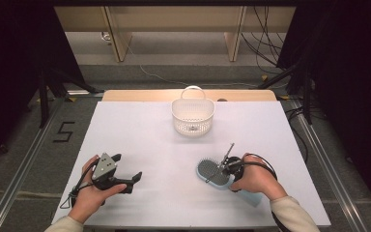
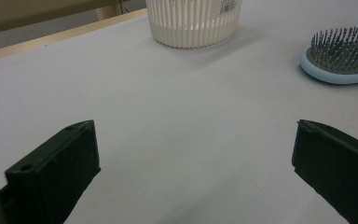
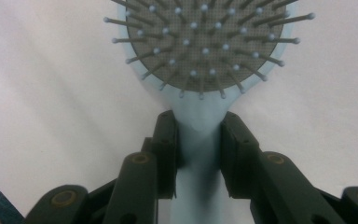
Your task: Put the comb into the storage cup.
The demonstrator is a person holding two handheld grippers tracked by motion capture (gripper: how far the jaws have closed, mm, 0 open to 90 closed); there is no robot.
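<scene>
Right gripper view: right gripper (image 3: 198, 140) jaws clamp the hairbrush (image 3: 204, 51) handle.

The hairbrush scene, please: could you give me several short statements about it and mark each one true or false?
1. The right tool grips the hairbrush at its neck. True.
2. The hairbrush lies inside the white basket. False: it lies on the table, apart from the basket.
3. The left tool stands open with nothing between its jaws. True.
4. The hairbrush lies bristles down. False: its bristles face up.
</scene>
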